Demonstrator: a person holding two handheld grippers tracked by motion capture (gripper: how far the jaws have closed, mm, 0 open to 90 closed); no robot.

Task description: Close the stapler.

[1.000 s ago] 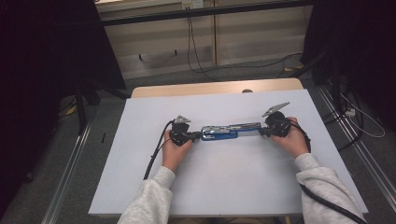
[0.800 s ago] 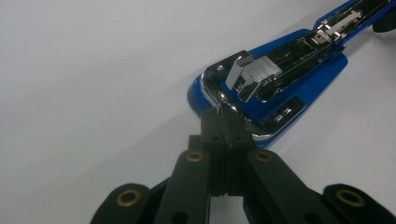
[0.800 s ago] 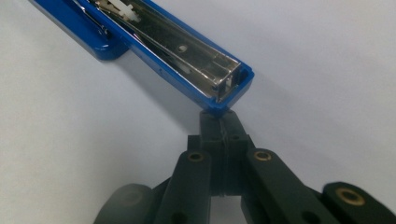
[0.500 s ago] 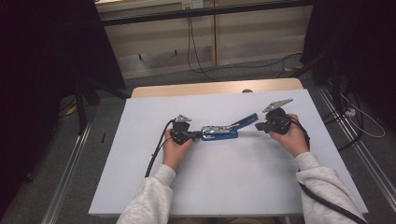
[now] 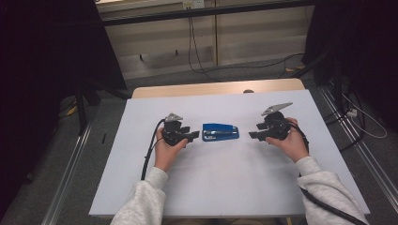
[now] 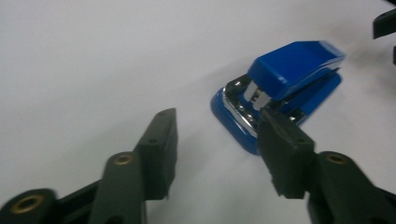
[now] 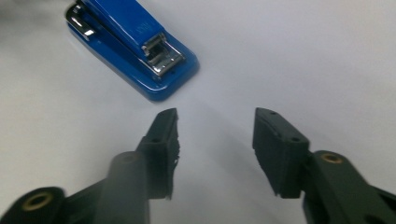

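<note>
A blue stapler (image 5: 220,132) is lying flat near the middle of the white desk (image 5: 225,187), closed, with its long side running from 9 o'clock to 3 o'clock in the high view. The left hand-held gripper (image 5: 193,136) is sitting just at the stapler's 9 o'clock end, its jaws standing wide apart and gripping nothing. In the left gripper view the left hand-held gripper (image 6: 217,154) is showing that same gap, with bare desk (image 6: 93,56) between the jaws; the stapler (image 6: 280,88) is lying toward 1 o'clock, and one jaw tip is overlapping its chrome hinge end, though whether it is touching cannot be told.

The right hand-held gripper (image 5: 252,136) is hovering at the stapler's 3 o'clock side, near it but apart from it, jaws likewise spread wide and empty. In the right gripper view the right hand-held gripper (image 7: 217,149) is pointing past the stapler (image 7: 135,46), which is lying toward 11 o'clock beyond the jaw tips, its blue base and metal plate facing the camera.

A person's hands in light grey sleeves (image 5: 141,206) are holding both tools, a black cable (image 5: 149,150) trailing from the left one toward 6 o'clock.
</note>
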